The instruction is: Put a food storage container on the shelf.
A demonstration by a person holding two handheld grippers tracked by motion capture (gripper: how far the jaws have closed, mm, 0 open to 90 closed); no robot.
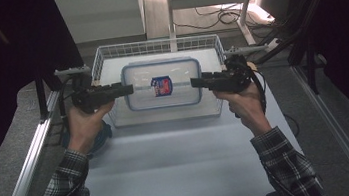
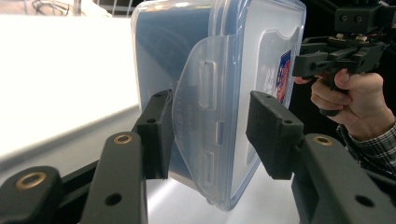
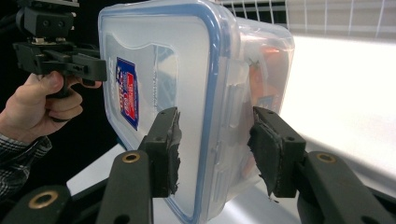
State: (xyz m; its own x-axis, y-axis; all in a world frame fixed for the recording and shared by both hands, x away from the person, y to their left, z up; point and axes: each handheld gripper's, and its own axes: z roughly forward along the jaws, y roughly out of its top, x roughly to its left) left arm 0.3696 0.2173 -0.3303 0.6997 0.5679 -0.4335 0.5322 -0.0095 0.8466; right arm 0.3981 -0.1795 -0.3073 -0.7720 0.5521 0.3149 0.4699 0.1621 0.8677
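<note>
Over the wire basket point(image 1: 106, 53), both grippers – left point(image 1: 128, 89), right point(image 1: 194, 81) – straddle the container's point(image 1: 164, 104) ends, jaws apart.

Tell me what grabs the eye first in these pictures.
The clear plastic container with a blue-rimmed lid and a small red-and-blue label sits in the middle, over the white wire basket at the far end of the table. The left hand-held gripper and the right hand-held gripper meet it from opposite short ends. Up close, each one's open jaws straddle a side latch flap.
</note>
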